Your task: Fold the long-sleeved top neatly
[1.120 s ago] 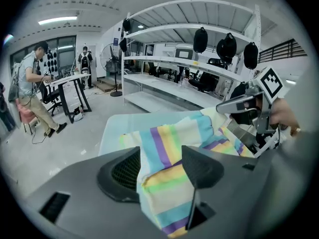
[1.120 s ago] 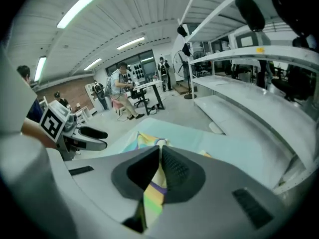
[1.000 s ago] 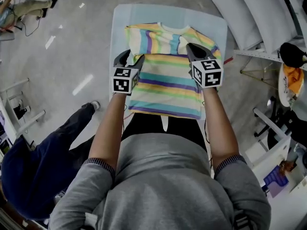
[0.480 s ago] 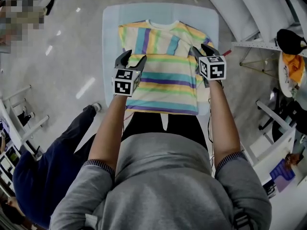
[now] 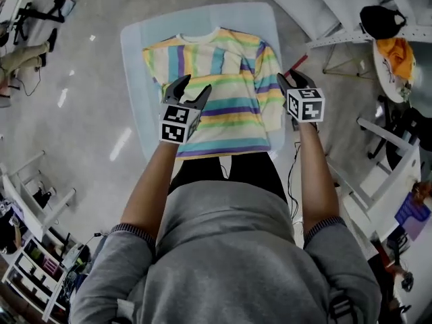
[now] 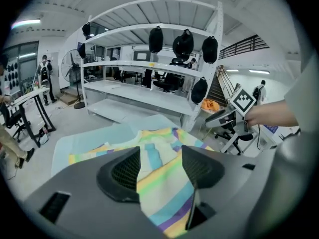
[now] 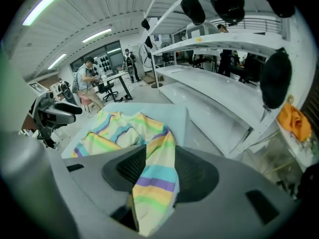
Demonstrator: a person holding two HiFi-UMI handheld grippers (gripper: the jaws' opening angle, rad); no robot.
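- Your right claw [image 5: 292, 78] had been closed over the middle of the table [image 5: 131, 59] a moment before. Its jaws had just been opening, and it had gone out to the right edge of the table.
- In the right gripper view a folded edge of the striped top [image 5: 216, 106] showed in the gap between its jaws. The pads stood clear of the cloth on both sides, so this claw was released and grasped nothing.
- Your left claw [image 5: 196, 83] had drawn back to the near left part of the table. Its jaws stood wide apart, and only the top lying below showed between them, so it was released too.
- The top lay flat and spread over the middle of the table, with the collar at the far edge and the hem at the near edge.
- The sleeves [image 5: 179, 61] seemed to lie folded in over the chest. I judged that the sleeve step was finished when you let go.
- What this meant for the task: the top was narrower but still at full length. Probably the next step was to take it at the hem or at the sides and fold it once more. Neither claw had taken a new hold yet.
- The count:
  - one top, with two sleeves;
  - one table;
  - two claws, both released.
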